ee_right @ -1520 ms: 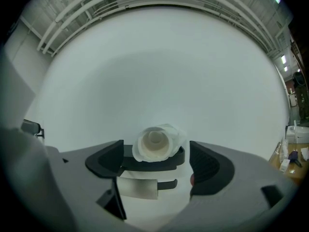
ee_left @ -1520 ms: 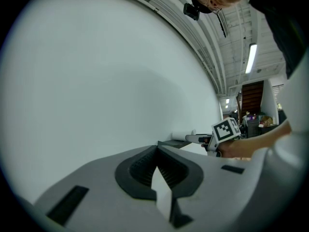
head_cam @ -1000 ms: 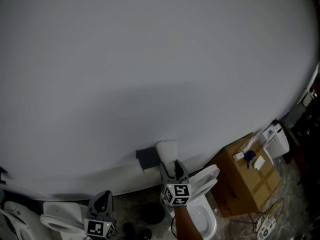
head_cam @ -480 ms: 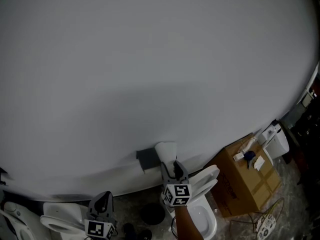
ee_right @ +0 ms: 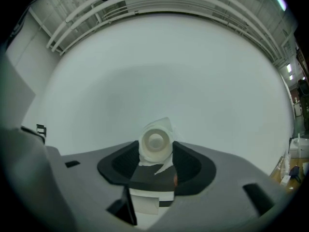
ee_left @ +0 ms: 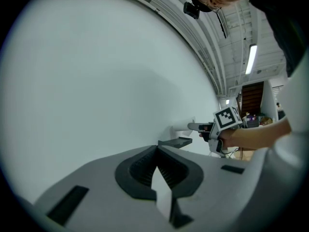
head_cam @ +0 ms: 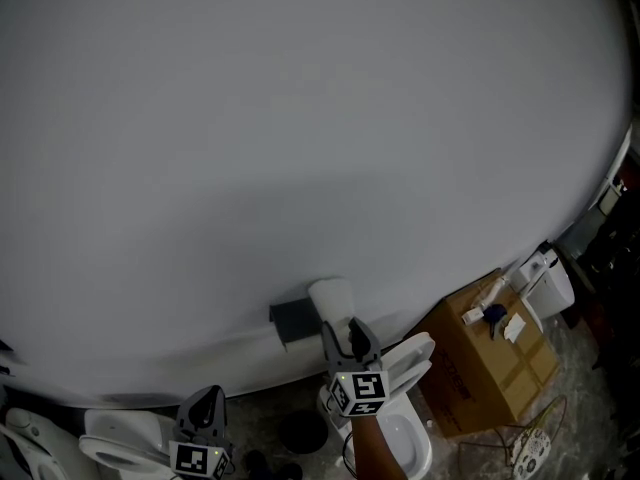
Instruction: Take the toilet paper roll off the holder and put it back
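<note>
Against the plain pale wall (head_cam: 300, 118), the right gripper (head_cam: 348, 340) pinches the toilet paper roll (head_cam: 333, 298) right beside its dark holder (head_cam: 293, 318), above a white toilet (head_cam: 400, 433) and cardboard box (head_cam: 490, 368), while the left gripper (head_cam: 208, 408) hangs low, jaws pressed together.

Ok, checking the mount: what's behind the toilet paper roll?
The white wall, with the dark holder alongside. The toilet paper roll covers whatever it hangs on.
</note>
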Demonstrator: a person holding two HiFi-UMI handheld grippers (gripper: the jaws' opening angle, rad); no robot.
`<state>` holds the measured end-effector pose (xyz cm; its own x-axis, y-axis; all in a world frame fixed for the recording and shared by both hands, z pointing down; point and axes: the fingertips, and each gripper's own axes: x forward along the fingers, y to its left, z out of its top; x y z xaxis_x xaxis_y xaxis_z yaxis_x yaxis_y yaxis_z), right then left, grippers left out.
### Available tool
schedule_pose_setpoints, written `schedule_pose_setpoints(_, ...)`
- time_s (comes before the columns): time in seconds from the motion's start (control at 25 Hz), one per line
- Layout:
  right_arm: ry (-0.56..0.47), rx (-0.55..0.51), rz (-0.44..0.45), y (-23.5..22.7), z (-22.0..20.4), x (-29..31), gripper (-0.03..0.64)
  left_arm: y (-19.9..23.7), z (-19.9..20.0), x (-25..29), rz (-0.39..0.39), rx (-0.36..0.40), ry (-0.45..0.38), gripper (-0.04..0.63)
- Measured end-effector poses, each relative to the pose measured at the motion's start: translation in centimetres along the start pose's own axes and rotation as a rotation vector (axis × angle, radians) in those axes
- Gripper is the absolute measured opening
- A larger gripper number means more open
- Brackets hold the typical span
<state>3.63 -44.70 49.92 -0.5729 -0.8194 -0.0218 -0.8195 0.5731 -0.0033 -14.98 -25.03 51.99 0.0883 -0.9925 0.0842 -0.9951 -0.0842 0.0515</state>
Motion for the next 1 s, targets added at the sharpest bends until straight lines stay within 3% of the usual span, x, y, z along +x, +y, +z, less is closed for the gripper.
schedule_pose_setpoints(0.4,-0.127,-0.050,0.003,1.0,6.6,-1.3,0.213,-0.2,0.3,-0.2,-0.008,0.007,-0.017,0.002)
schedule_pose_setpoints(0.64,-0.196,-0.137,0.002,1.9,11.0,-2.3,0.213,-0.5,0.4,-0.1,-0.019,0.005,-0.015,0.003)
schedule_pose_setpoints(1.0,-0.196,-0.119,-0.003,1.6,10.1,-2.4,0.213,-0.6,0.4,-0.3,-0.017,0.006,-0.016,0.002)
